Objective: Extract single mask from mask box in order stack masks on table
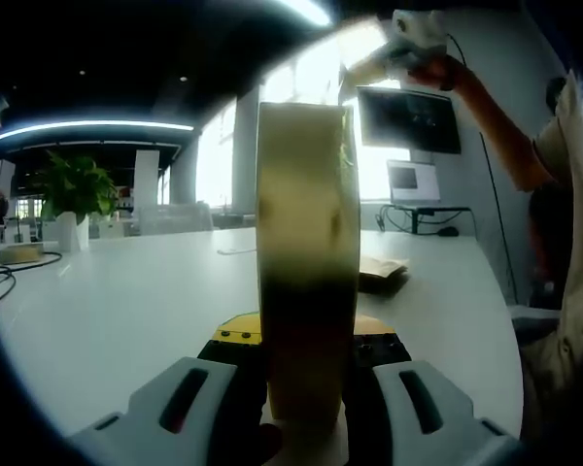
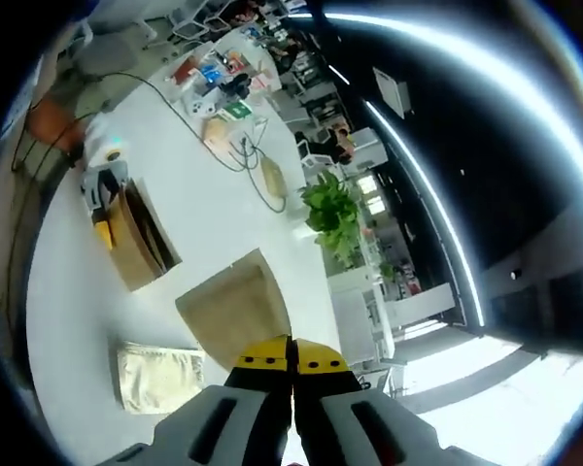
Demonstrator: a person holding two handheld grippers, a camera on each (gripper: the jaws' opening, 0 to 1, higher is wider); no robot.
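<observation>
Okay, left gripper [image 1: 306, 335] has its jaws spread wide and clamped on the mask box [image 1: 306, 243], which stands upright and edge-on between them, its bottom at the white table [image 1: 126, 311]. In the right gripper view the same box [image 2: 136, 238] stands open-topped on the table [image 2: 68, 291], with the left gripper [image 2: 102, 184] at its far end.

Right gripper [image 2: 291, 354] has its jaws pressed together, pinching the near edge of one beige mask [image 2: 235, 309]; the mask hangs out flat past the tips, high over the table. A small stack of masks [image 2: 160, 377] lies on the table near the box, not touching it.

In the left gripper view the right gripper [image 1: 413, 34] is raised well above the table in a person's hand, arm [image 1: 496, 126] stretched up. The stack [image 1: 384, 272] lies on the table beyond the box. A monitor [image 1: 408, 118] stands behind, and a potted plant [image 1: 73, 199] at the table's far left.
</observation>
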